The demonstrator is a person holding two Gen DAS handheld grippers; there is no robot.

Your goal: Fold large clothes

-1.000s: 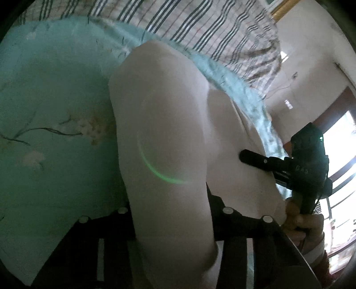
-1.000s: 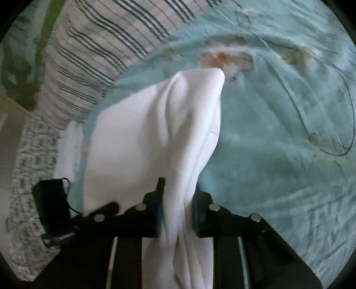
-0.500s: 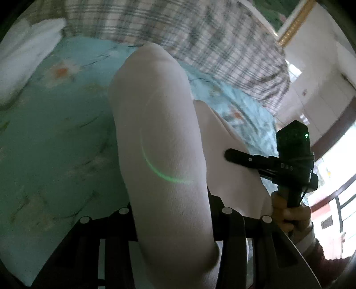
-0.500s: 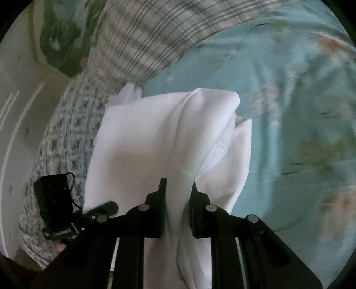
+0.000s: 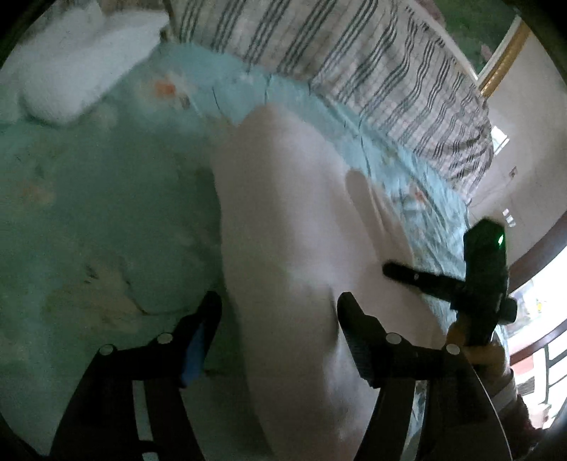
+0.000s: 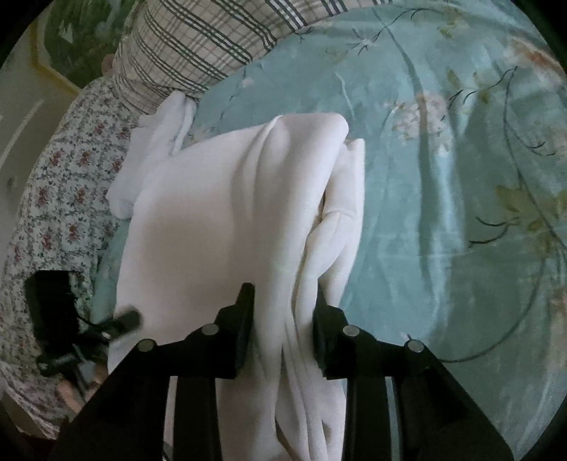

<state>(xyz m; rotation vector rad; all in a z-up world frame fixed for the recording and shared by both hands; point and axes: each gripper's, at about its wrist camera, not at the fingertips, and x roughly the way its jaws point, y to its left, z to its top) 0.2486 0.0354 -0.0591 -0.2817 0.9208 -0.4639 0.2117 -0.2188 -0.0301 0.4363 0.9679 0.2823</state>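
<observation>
Releasing: left gripper jaws now apart (previously clamped) | right gripper clamps white garment

A home bedroom: floral teal bedsheet, plaid quilt, framed wall picture.

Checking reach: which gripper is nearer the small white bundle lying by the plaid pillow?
Left. The left gripper, jaws spread around the white garment, sits on the side of the small white bundle; the right gripper holds the garment's opposite edge.
</observation>
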